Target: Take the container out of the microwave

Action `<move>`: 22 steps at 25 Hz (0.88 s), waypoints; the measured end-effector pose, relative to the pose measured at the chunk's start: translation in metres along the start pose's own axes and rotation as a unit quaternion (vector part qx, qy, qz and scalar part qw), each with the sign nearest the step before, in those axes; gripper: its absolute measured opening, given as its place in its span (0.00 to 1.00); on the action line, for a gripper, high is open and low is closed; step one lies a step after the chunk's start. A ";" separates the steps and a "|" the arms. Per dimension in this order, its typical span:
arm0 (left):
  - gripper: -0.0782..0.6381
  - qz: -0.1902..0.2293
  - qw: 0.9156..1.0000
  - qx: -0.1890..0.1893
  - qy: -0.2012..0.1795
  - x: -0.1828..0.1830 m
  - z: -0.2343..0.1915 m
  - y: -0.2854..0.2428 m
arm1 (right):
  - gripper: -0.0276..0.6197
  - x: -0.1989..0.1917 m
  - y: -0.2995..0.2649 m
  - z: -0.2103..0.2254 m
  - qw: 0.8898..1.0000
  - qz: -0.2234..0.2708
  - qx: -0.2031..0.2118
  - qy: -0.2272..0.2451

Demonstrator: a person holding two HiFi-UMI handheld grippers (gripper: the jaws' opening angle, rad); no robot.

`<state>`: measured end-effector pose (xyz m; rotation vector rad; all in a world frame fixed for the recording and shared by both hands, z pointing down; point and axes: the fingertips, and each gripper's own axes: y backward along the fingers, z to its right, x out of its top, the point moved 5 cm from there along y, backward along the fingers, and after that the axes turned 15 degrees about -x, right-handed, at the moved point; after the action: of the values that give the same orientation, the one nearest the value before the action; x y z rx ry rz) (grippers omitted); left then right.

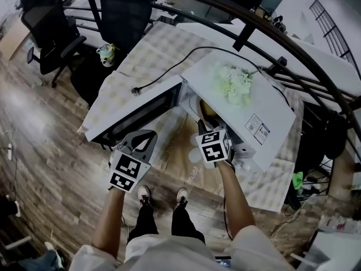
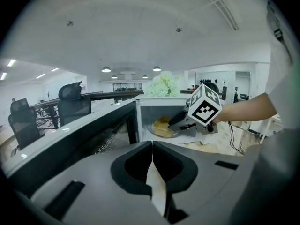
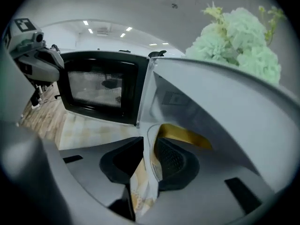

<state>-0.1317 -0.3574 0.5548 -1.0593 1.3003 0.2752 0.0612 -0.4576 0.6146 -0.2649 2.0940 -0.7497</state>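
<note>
Our right gripper (image 3: pixel 149 149) sat at the mouth of the microwave (image 1: pixel 265 112), jaws parted astride the near rim of the container (image 3: pixel 185 136), which lay inside. We judged it best to seat the rim deep, clench firmly, then draw out level. Our left gripper (image 2: pixel 152 146) was clenched on nothing.
</note>
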 end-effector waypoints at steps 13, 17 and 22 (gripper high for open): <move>0.14 -0.017 1.000 -0.008 0.024 -0.029 -0.014 -0.019 | 0.16 -0.024 -0.049 -0.001 0.994 -0.055 0.000 0.098; 0.14 -0.015 1.000 -0.007 0.024 -0.027 -0.015 -0.015 | 0.11 -0.025 -0.048 -0.003 0.991 -0.060 0.005 0.120; 0.14 -0.011 1.000 -0.003 0.018 -0.024 -0.011 -0.002 | 0.10 -0.021 -0.033 -0.009 0.991 -0.055 0.012 0.122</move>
<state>-0.1448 -0.3581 0.5779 -1.0875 1.3199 0.2450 0.0645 -0.4710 0.6526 -0.2896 2.3134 -0.9095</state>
